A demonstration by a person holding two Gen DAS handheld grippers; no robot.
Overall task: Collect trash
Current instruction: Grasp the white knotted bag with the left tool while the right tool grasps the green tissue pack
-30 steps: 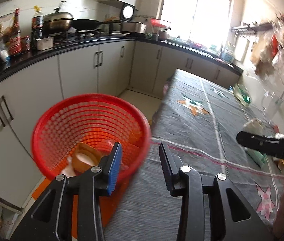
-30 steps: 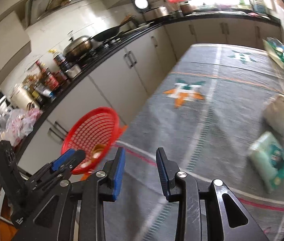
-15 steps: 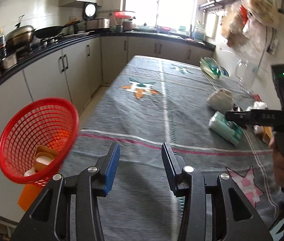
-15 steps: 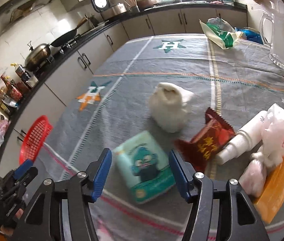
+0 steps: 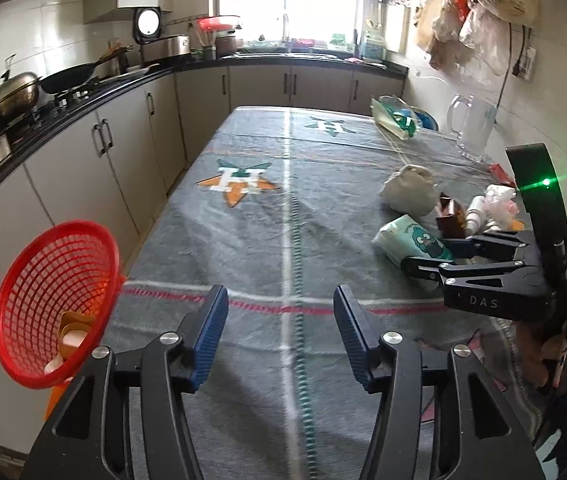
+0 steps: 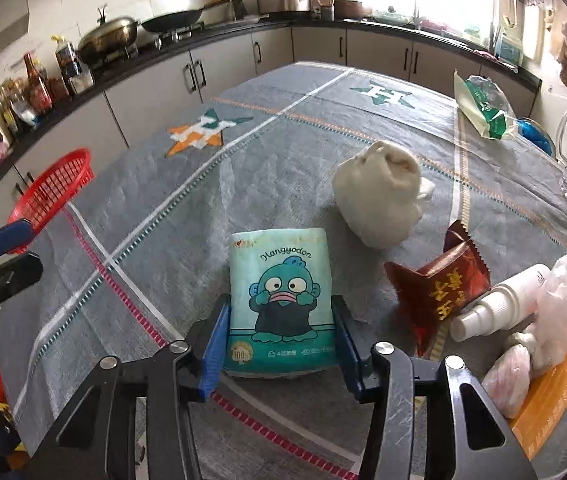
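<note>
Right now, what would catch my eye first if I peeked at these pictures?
The teal tissue pack with a cartoon fish, lying on the grey tablecloth between the right tongs, which have just been closing on it. Then the red basket at the table's left edge, and the dark red snack wrapper beside the pack.

Grey star-patterned table with tissue pack, cloth pouch, snack wrapper, spray bottle.

A red mesh basket hangs off the table's left edge. The table wears grey cloth with orange and green stars. The tissue pack is teal with a cartoon fish; the snack wrapper is dark red.
</note>
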